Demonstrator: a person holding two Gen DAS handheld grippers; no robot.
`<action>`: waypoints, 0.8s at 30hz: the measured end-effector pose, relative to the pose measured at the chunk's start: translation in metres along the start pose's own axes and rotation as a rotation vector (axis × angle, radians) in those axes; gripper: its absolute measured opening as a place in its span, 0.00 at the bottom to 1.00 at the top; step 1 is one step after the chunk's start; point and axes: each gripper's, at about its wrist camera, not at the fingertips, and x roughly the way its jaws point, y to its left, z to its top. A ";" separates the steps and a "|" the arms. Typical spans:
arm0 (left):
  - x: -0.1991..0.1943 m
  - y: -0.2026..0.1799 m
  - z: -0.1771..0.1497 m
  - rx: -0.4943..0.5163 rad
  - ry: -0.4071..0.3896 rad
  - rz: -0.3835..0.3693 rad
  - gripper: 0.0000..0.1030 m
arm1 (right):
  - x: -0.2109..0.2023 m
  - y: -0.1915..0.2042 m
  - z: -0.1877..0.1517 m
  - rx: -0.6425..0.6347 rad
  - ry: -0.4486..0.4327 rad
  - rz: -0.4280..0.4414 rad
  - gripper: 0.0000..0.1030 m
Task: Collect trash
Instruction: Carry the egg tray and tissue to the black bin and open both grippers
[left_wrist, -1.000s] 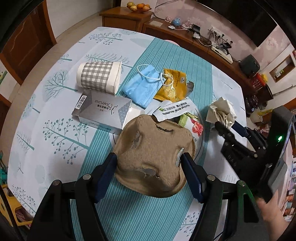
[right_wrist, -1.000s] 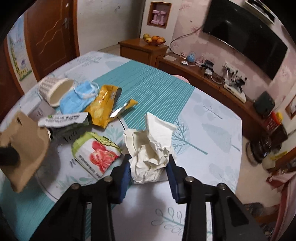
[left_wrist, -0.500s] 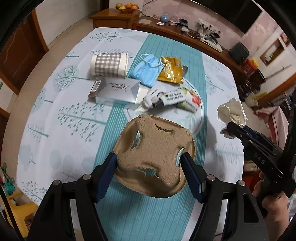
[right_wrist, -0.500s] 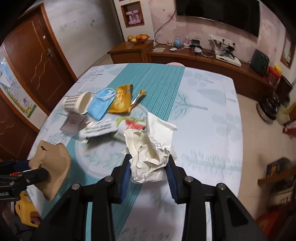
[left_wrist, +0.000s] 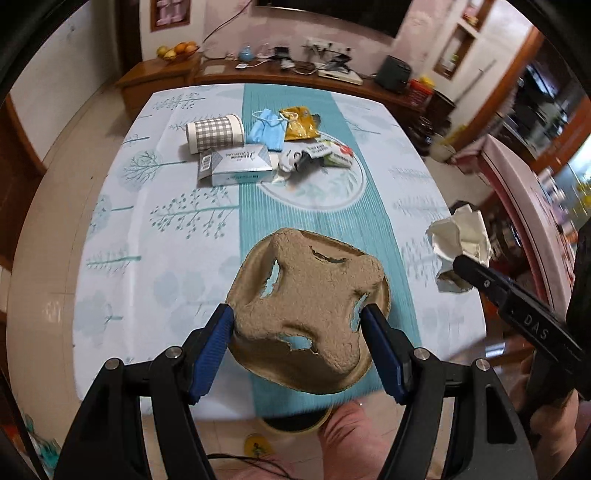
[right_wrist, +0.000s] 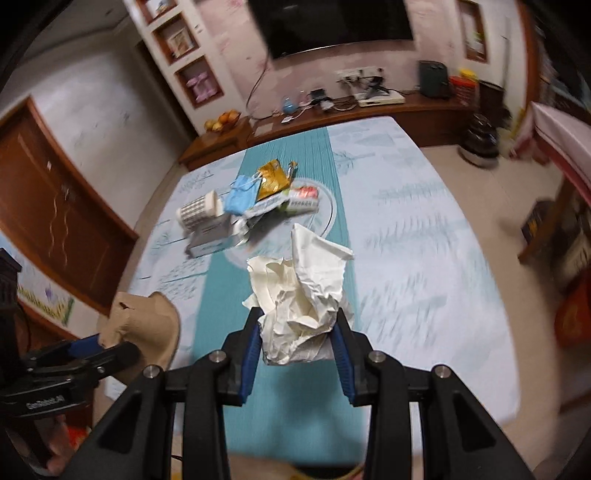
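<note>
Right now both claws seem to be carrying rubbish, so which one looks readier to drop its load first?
Probably the left gripper. Its cardboard cup tray hangs past the table's near edge, above a round container glimpsed on the floor. The right gripper, clamping crumpled paper, is over the tabletop.

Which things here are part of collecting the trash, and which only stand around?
Part of the job:
- pulp cup carrier, in left claw
- crumpled paper, in right claw
- checked cup
- blue mask
- yellow wrapper
- small box

Only around:
- fruit bowl
- television
</note>
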 end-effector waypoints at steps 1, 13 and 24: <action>-0.004 0.001 -0.005 0.009 0.001 -0.003 0.68 | -0.005 0.005 -0.011 0.017 0.002 0.001 0.35; -0.028 0.002 -0.096 0.080 0.064 -0.038 0.68 | -0.050 0.041 -0.112 0.040 0.125 0.006 0.35; 0.023 -0.010 -0.176 0.033 0.146 0.024 0.68 | -0.021 0.004 -0.198 0.052 0.299 0.020 0.35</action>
